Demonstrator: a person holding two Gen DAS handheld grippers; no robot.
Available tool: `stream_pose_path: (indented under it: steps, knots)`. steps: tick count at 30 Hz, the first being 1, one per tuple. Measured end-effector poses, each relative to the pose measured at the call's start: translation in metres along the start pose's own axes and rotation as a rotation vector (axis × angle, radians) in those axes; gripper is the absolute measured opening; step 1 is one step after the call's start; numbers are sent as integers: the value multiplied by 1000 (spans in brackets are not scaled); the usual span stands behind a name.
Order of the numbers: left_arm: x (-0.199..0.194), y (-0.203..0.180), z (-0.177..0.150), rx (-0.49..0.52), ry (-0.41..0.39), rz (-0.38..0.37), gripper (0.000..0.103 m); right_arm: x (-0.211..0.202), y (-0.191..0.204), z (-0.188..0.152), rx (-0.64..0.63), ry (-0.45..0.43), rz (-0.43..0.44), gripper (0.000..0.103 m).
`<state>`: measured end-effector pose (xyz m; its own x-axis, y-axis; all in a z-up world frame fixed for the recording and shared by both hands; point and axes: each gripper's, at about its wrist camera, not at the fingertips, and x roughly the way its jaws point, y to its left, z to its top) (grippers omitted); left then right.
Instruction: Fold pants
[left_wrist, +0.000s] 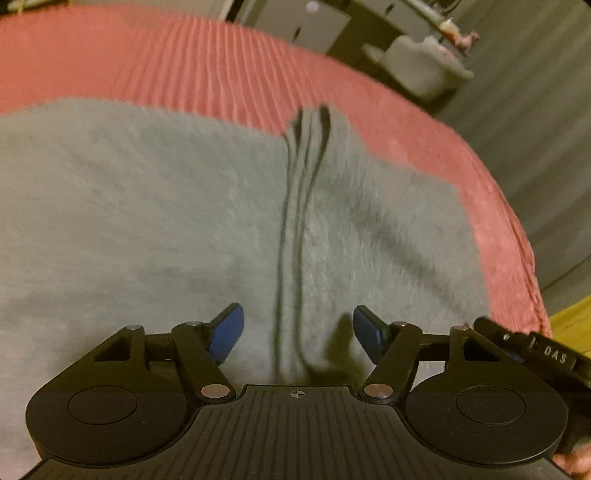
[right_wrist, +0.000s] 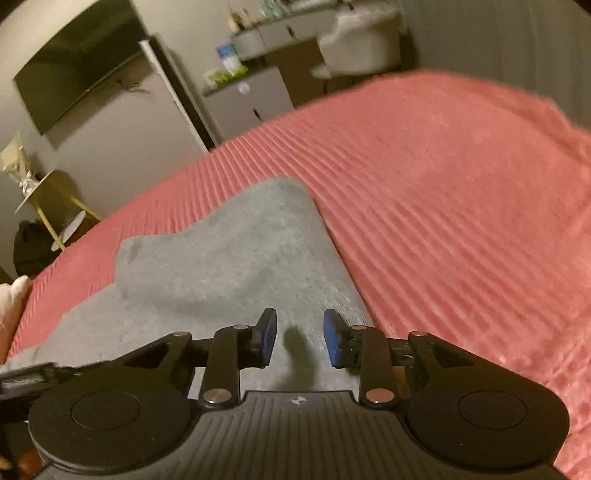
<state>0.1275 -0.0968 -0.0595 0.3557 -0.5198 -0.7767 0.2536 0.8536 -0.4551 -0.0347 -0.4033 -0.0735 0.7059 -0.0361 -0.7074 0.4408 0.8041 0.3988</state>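
Fingers of the left gripper (left_wrist: 298, 332) are spread wide, blue pads (left_wrist: 227, 334) well apart, with nothing between them but the grey pants (left_wrist: 155, 229) lying below. No pad clearly touches the cloth; a dark shadow falls on the fabric just inside the right-hand pad. A dark drawstring (left_wrist: 295, 229) runs in a long line from the far edge of the pants down between the two fingers. The right gripper (right_wrist: 300, 338) also stands open, its pads (right_wrist: 269, 338) parted less widely than the left's and gripping nothing, with grey cloth and a small shadow showing in the gap.

The pants lie spread on a ribbed pink bedspread (right_wrist: 443, 206). From the left wrist view the grey fabric fills most of the frame, its far edge curving against the pink and its right edge close to the side of the bed. In the right wrist view the pants narrow to a raised, rumpled corner ahead of the fingers, and their right edge runs diagonally just beside the right-hand pad. Beyond that edge the bedspread stretches wide and bare to the right and far side. Past the bed stand a pale cabinet (right_wrist: 255, 99), a light chair (right_wrist: 362, 44) and a dark wall screen (right_wrist: 77, 62). A small round side table (right_wrist: 48, 192) stands at the left.
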Motion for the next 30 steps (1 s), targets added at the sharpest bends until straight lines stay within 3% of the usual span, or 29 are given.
stream_pose_path:
  steps: [2, 3, 7, 9, 12, 16, 18, 20, 22, 23, 25, 30]
  knots:
    - [11, -9, 4, 11, 0, 12, 72, -1, -17, -3, 68, 20, 33, 28]
    - [13, -15, 6, 25, -4, 19, 68, 0, -21, -3, 87, 23, 44, 28]
    - [14, -26, 9, 53, -22, 50, 20, 2, -22, 0, 76, 20, 65, 38]
    - [5, -20, 8, 7, -36, 18, 18, -1, -20, -1, 68, 8, 101, 53]
    - [-25, -21, 2, 31, -111, -7, 16, -7, -22, 0, 93, -25, 164, 63]
    - [-62, -16, -14, 83, -197, 79, 17, -16, -25, 0, 104, -56, 187, 72]
    - [-62, -1, -21, 97, -158, 152, 22, -12, -22, 4, 95, -36, 160, 81]
    - [-52, 12, -31, 132, -80, 233, 31, 0, -14, 8, 73, 30, 123, 81]
    - [-58, 19, -39, 119, -106, 201, 40, 10, -8, 9, 50, 88, 103, 81]
    - [-61, 22, -37, 89, -109, 174, 50, 14, -5, 9, 38, 111, 99, 81]
    - [-66, 27, -31, 26, -137, 115, 62, 16, -1, 9, 26, 117, 86, 81]
    - [-39, 21, 2, -24, -129, 87, 58, 7, 6, 6, -12, 44, 98, 81]
